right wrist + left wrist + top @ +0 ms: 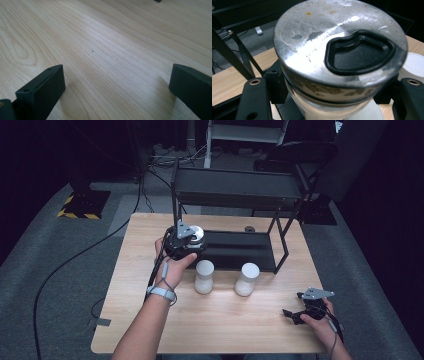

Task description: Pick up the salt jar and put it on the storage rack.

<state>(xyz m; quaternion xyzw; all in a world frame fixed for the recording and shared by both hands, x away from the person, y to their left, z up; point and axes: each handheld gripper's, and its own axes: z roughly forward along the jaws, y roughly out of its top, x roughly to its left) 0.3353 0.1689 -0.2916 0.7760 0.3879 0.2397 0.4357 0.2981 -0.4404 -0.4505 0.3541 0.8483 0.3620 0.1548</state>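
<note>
Left gripper (192, 241) clamps a white cup (329, 105) with a scuffed metal lid (312, 45), jaws pressed against its sides. Cup is held at the left front corner of the black rack (235, 195), over its lower shelf. Two more white cups (204, 276) stand on the wooden table (225, 320) in front of the rack. Right gripper (290, 315) rests low near the table's right edge, jaws spread wide, nothing between them.

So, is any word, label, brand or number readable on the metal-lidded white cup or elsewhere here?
None can be read. The scratched silver metal lid on the white cup in the left gripper carries no print; the two white cylinders are plain.
</note>
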